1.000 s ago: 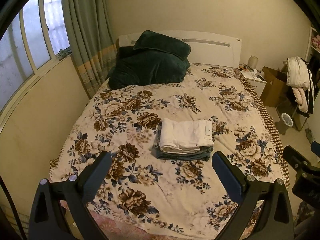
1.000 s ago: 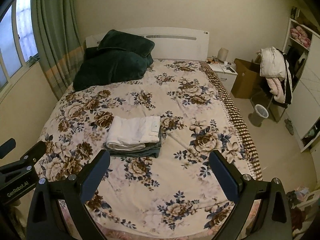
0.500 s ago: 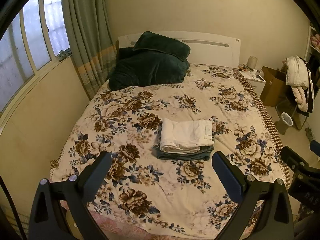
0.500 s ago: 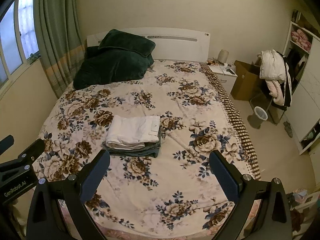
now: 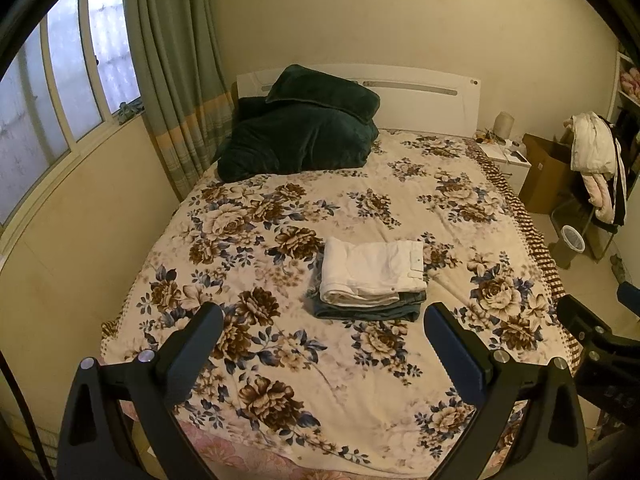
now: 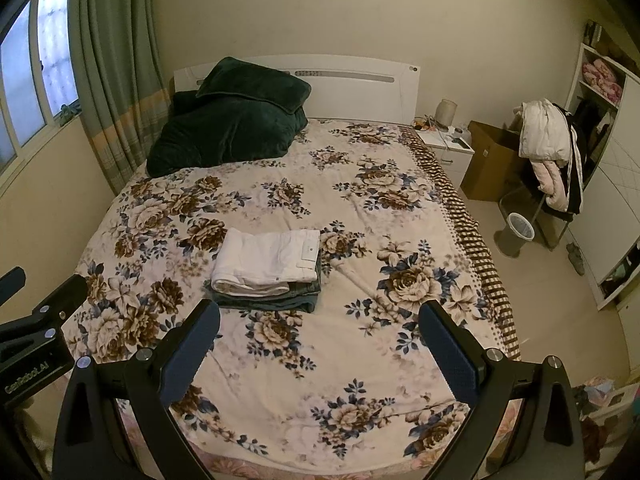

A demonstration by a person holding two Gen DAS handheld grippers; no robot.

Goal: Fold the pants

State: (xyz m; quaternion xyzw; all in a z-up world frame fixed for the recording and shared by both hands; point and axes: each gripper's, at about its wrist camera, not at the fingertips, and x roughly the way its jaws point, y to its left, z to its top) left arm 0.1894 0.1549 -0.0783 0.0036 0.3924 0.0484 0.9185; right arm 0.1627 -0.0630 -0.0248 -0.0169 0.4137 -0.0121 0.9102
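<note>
While both tongs, left [image 5: 322, 338] and right [image 6: 318, 332], are gaping empty, we are judging the folded white pants [image 5: 372, 272] mid-frame soft, floppy, best pinched at the thick waistband.

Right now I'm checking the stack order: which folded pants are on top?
The white pants lie on top; the dark teal pair sits underneath, only its edges showing.

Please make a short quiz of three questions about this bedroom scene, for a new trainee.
1. True or false: the white pants lie on top of the dark pants.
2. Is the left gripper or the right gripper holding cloth?
3. What lies at the head of the bed: (a) a green blanket, (b) a suitcase?

Key:
1. True.
2. Neither; both are open and empty.
3. (a).
</note>
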